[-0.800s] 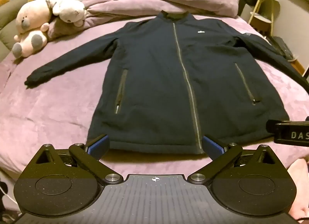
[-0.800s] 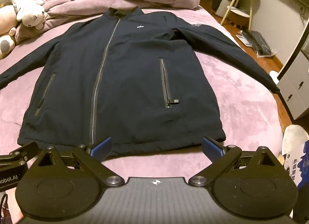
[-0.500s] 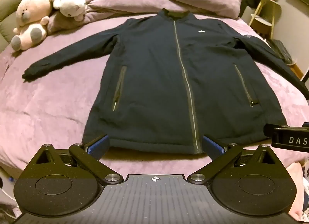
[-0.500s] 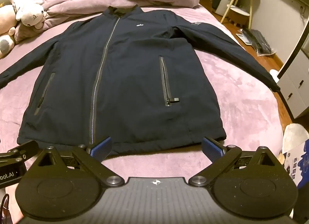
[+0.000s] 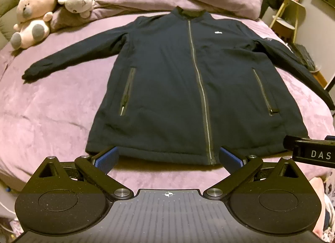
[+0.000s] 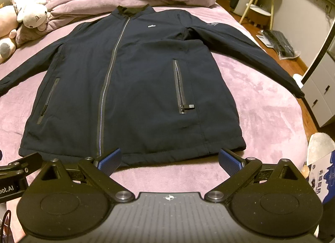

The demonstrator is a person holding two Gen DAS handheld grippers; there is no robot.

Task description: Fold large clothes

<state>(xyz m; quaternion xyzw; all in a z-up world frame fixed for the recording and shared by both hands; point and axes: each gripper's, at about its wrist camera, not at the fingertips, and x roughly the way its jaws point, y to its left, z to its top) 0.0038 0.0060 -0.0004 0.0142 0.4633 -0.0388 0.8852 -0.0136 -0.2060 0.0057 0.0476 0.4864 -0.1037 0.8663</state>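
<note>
In the left wrist view the jacket (image 5: 167, 79) has its sleeve toward three o'clock cut off by the frame edge, cuff unseen. The right gripper (image 5: 312, 151) enters at four o'clock only partly, its lettering truncated. In the right wrist view, the nine o'clock sleeve's cuff is cut off; the chest logo (image 6: 151, 26) is too small to read.

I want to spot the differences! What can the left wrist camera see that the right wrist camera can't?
Only the left wrist view shows the whole pink-and-grey teddy and the end of the jacket's sleeve beside it. Only the right wrist view shows the white drawers and the other sleeve's cuff. Both show the dark jacket spread flat on the purple bed, the white plush toy, and open jaws with nothing between them.
</note>
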